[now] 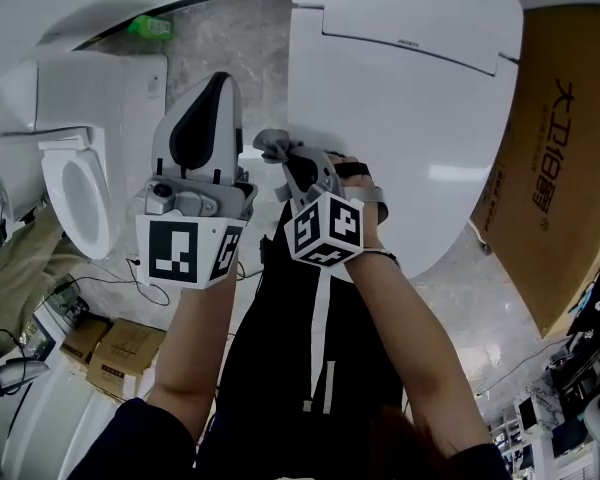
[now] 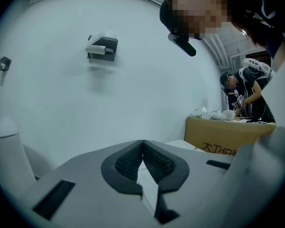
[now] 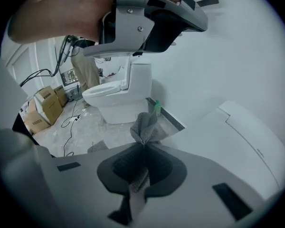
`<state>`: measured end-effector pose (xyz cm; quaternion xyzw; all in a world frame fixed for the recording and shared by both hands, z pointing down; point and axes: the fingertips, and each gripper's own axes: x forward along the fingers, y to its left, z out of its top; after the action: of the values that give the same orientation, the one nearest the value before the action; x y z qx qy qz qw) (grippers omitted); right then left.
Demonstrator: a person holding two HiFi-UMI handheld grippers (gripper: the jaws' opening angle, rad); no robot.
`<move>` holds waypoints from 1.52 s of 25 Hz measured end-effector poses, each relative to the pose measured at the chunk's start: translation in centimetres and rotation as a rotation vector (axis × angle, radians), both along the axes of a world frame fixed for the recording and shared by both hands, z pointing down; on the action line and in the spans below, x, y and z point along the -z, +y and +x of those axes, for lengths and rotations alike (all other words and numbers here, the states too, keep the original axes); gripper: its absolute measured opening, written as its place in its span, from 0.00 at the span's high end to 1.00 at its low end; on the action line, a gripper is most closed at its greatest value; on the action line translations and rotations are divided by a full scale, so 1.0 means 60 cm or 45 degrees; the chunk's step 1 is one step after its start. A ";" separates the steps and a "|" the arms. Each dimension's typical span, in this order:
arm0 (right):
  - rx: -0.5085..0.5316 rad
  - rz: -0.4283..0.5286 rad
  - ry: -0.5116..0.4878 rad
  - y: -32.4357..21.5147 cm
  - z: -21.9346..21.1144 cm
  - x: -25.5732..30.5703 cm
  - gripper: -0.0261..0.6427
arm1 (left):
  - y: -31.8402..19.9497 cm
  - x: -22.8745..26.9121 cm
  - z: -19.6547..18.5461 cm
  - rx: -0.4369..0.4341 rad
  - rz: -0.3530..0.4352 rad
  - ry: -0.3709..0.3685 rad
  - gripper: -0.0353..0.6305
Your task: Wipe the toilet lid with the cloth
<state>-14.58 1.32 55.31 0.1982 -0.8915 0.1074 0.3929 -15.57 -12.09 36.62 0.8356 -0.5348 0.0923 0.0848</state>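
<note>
Holding the left gripper (image 1: pixel 220 83) up just left of the toilet lid (image 1: pixel 400 118), jaws squeezed together on nothing. Pinching the grey cloth (image 3: pixel 145 127) tight in the right gripper (image 3: pixel 143 145), near the lid's left edge, with a bunch of cloth poking out past the tips.

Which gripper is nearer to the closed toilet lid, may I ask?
Right. The right gripper, holding the cloth, is beside the toilet lid; the left gripper sits beyond it, farther off.
</note>
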 end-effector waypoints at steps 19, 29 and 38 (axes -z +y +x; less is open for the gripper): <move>-0.483 0.020 0.159 -0.011 0.362 -0.003 0.91 | 0.005 -0.002 0.039 -0.046 0.001 0.005 0.92; -0.814 0.035 0.354 -0.003 0.585 -0.009 0.91 | 0.014 -0.006 0.056 -0.060 -0.003 0.010 0.92; -0.953 0.022 0.365 0.014 0.612 -0.009 0.91 | 0.017 -0.003 0.061 -0.069 0.002 0.016 0.92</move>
<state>22.13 2.16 55.87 0.5255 -0.6949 0.2067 0.4452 -11.91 -11.04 36.81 0.8504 -0.5115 0.0891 0.0849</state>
